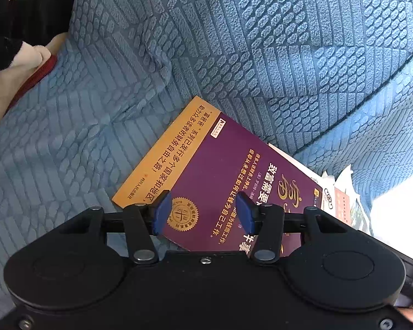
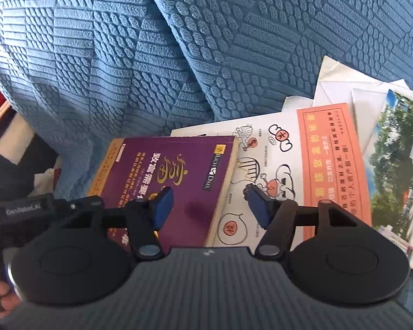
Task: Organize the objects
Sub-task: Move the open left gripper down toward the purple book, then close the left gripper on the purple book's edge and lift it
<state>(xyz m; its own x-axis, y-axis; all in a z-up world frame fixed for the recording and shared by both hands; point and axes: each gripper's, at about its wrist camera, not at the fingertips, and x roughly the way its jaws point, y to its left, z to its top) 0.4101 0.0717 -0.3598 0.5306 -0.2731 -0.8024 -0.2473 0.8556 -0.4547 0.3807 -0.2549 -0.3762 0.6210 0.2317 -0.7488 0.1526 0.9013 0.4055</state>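
A purple book with an orange band lies flat on the blue sofa seat; it also shows in the right wrist view. My left gripper is open and hovers over the book's near end, holding nothing. My right gripper is open above the book's right edge, one finger over the cover, the other over a white cartoon sheet. An orange leaflet, white papers and a photo brochure lie beside and under the book.
The textured blue sofa backrest rises behind the pile. A cream and black plush item with a red edge lies at the left of the seat. The left gripper's body shows in the right wrist view.
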